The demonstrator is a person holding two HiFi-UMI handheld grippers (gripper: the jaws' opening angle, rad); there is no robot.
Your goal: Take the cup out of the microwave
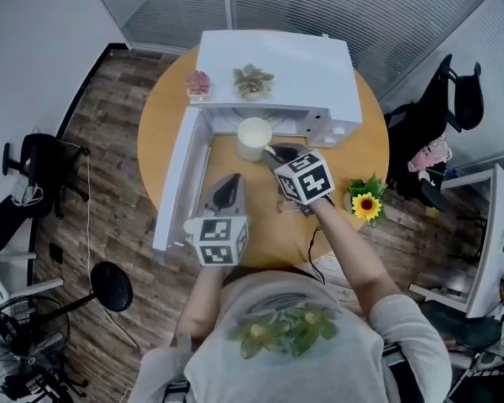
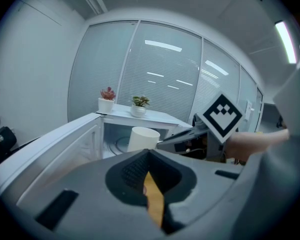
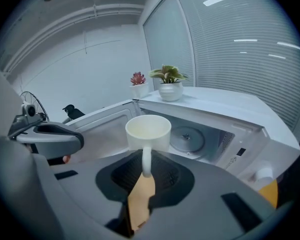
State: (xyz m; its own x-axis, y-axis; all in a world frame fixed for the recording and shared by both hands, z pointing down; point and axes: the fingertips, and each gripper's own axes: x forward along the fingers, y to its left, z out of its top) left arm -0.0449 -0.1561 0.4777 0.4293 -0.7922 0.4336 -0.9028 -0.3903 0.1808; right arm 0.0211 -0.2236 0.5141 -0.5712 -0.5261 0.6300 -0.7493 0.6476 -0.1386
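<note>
straight ahead of right gripper (image 3: 146,171) | white ceramic cup (image 3: 148,132) at mouth of open white microwave (image 3: 230,134), upright, handle clamped between its jaws | microwave lies beyond cup | left gripper (image 2: 149,159) closed, empty, farther back

Left hand-held gripper (image 1: 227,193): positioned near the person's body, left of centre, pointing away and slightly downward. Its jaws are closed together with nothing between them. The left forearm (image 1: 203,288) runs straight back to the torso.

Right hand-held gripper (image 1: 273,154): extended farther out than the left, angled downward and toward the far left. Its jaws are clamped on the handle of the cup (image 3: 148,131), which stands upright just beyond the jaw tips. The right forearm (image 1: 344,242) is bare and stretched out diagonally from the right shoulder.
</note>
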